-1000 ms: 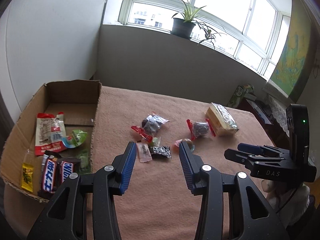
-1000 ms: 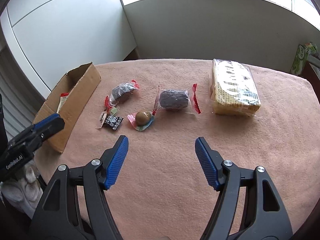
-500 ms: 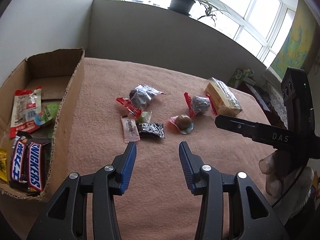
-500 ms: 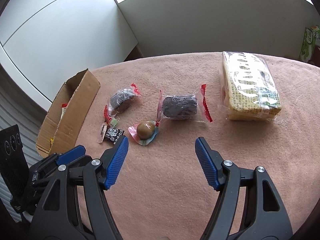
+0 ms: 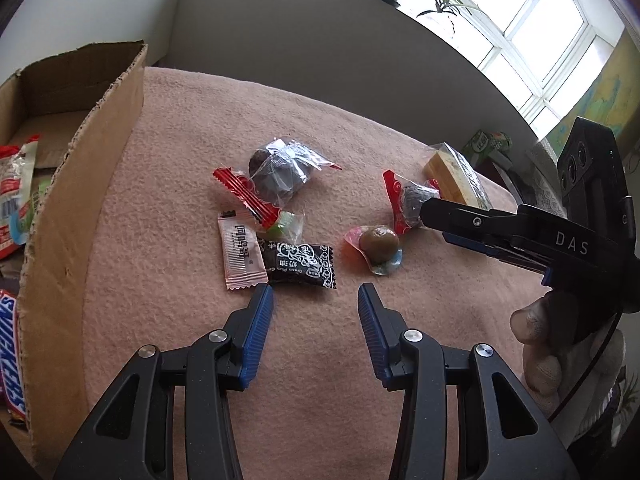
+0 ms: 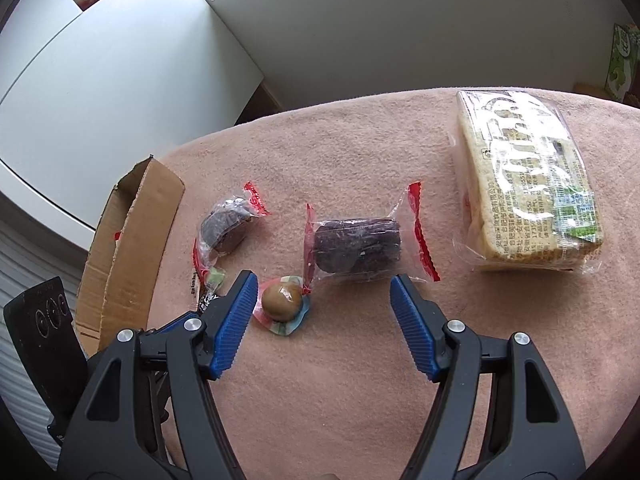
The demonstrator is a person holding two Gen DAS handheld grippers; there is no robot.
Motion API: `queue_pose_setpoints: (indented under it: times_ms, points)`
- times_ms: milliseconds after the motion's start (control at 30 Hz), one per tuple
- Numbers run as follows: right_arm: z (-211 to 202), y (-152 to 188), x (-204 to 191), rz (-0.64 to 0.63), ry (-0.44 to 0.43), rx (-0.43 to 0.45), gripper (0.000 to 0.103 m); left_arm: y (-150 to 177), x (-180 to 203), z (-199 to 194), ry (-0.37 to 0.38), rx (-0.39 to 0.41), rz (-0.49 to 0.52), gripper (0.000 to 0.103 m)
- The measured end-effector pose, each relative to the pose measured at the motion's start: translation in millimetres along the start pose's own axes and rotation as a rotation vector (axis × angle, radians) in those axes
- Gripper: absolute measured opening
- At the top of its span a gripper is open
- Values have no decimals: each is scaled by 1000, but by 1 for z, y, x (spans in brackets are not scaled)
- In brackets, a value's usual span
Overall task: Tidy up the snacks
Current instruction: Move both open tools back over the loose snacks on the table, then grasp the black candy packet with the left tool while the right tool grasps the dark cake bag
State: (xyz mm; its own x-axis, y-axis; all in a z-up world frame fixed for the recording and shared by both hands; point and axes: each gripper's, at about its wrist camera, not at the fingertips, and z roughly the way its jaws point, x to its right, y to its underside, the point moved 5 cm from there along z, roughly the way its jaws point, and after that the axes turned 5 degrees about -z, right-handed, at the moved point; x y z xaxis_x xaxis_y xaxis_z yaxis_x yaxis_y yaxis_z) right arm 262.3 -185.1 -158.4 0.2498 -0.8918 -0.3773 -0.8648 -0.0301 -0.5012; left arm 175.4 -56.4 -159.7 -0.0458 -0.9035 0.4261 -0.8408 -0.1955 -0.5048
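Loose snacks lie on a pink cloth. My left gripper [image 5: 315, 292] is open and empty, just short of a black candy packet [image 5: 301, 265] and a pink sachet [image 5: 241, 255]. Behind them lie a dark cake in clear wrap [image 5: 278, 174] and a small green candy [image 5: 285, 225]. My right gripper [image 6: 323, 283] is open and empty, low over the cloth, in front of a dark cake in red-edged wrap [image 6: 356, 245] and a brown round sweet [image 6: 282, 300]. A large wafer pack [image 6: 528, 184] lies at the right. The right gripper also shows in the left wrist view [image 5: 436, 216].
An open cardboard box [image 5: 76, 184] stands at the left edge of the cloth, holding Snickers bars [image 5: 8, 356] and a red-and-white bag [image 5: 14, 196]. A grey wall runs behind the table. A green carton [image 6: 622, 60] stands past the table's far right edge.
Both grippers have moved forward and lower toward the snacks. The right gripper now sits close to the red-edged cake and the round sweet. Both stay open.
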Motion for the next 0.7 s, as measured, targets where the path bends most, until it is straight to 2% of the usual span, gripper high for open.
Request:
queue_pose_setpoints:
  times_ms: [133, 233, 400, 600, 700]
  points:
    - [6, -6, 4, 11, 8, -6, 72, -6, 0, 4, -25, 9, 7, 44]
    - [10, -11, 6, 15, 13, -5, 72, -9, 2, 6, -65, 25, 22, 50]
    - [21, -17, 6, -7, 51, -21, 72, -13, 6, 13, -125, 35, 45, 51]
    - [26, -22, 4, -74, 141, -22, 56, -16, 12, 21, -165, 39, 89, 50]
    - [26, -21, 5, -99, 167, -25, 48, -16, 15, 24, -193, 44, 104, 40]
